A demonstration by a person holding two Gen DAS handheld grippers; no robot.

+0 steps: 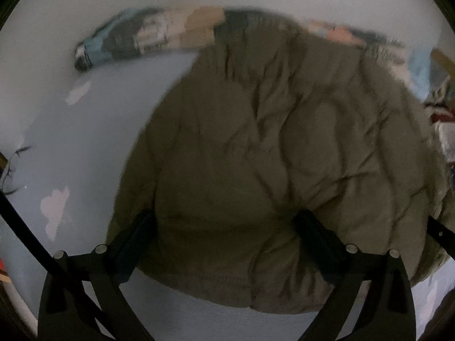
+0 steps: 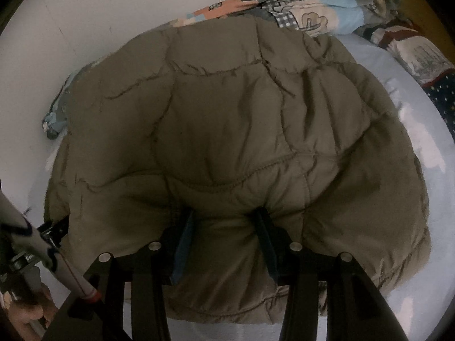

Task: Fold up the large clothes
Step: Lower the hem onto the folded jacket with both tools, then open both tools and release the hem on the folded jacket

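Gripping the near hem: right gripper [image 2: 224,227] has its jaws clamped on a bunched fold of the olive puffer jacket [image 2: 227,119], fabric puckering into creases that radiate from between the blue pads. Left gripper [image 1: 224,227] straddles a wider bulge of the same hem; its right finger [image 1: 312,233] digs into the padding, its left finger [image 1: 133,236] sits at the jacket's outer edge, partly on bare sheet. Jaws stand wide; whether they actually pinch or just bracket the bulge can't be told from this blurred view.

Key relation: the jacket lies dead ahead of both tools, its bulk running away from them toward the wall [image 2: 85,14], with the near edge at the fingertips. Long axis reads roughly along the pointing direction in both views. Both hands are on that same near edge, neither clearly closer; the right wrist view shows part of the left rig and the person's hand [image 2: 25,315] at its lower left, so the two grips sit side by side along the hem.

Judgement: next move is likely to carry this edge forward over the body toward the far end. The left grip looks weaker.

Surface: pale blue bedsheet [image 1: 71,142] with light cloud patches, soft, will give. Beyond the jacket, a patchwork quilt [image 2: 312,8] is heaped along the plain white wall, touching or just behind the jacket's far edge.
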